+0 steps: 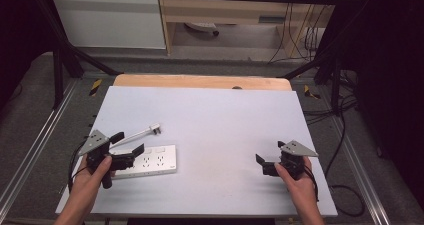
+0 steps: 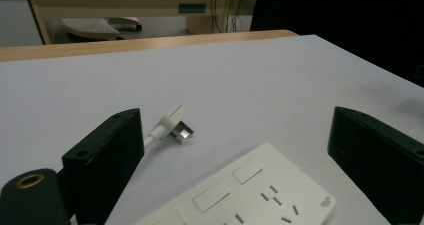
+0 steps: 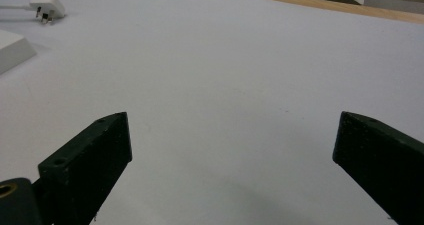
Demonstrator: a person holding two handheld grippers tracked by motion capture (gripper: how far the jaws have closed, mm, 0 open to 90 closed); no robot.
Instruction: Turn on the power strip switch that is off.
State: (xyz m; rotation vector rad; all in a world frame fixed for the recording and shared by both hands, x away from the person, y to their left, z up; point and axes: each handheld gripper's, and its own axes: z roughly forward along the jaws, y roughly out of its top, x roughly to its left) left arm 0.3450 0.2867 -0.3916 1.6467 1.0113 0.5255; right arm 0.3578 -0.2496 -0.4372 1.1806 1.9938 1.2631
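White power strip (image 1: 145,161) flat on the near left of the desk (image 1: 210,120), sockets up, long side roughly along the front edge. White plug (image 1: 155,129) on its stiff cord just beyond the strip, apart from it, prongs pointing away and to the right; seen in the left gripper view as a plug (image 2: 176,125) lying loose past the strip's corner (image 2: 260,190), touching neither jaw.

Left tool (image 1: 129,144) hovering over the strip's left end, jaws wide apart, nothing between them, one jaw toward the cord and the other over the strip's top face. Right tool (image 1: 261,164) well apart on the near right of the desk, also spread open and empty, bare desk surface ahead of it in the right gripper view, with the plug (image 3: 46,6) far off at the upper left.

Probably the approach step: neither plug nor strip grasped yet, most likely a job of seating the plug in one of the sockets. Next move likely to call for closing the left tool on the plug body rather than the thin cord, lifting it, turning the prongs downward and lining them up with a socket. Strip likely to slide under the push, so bracing it with the right tool would help.
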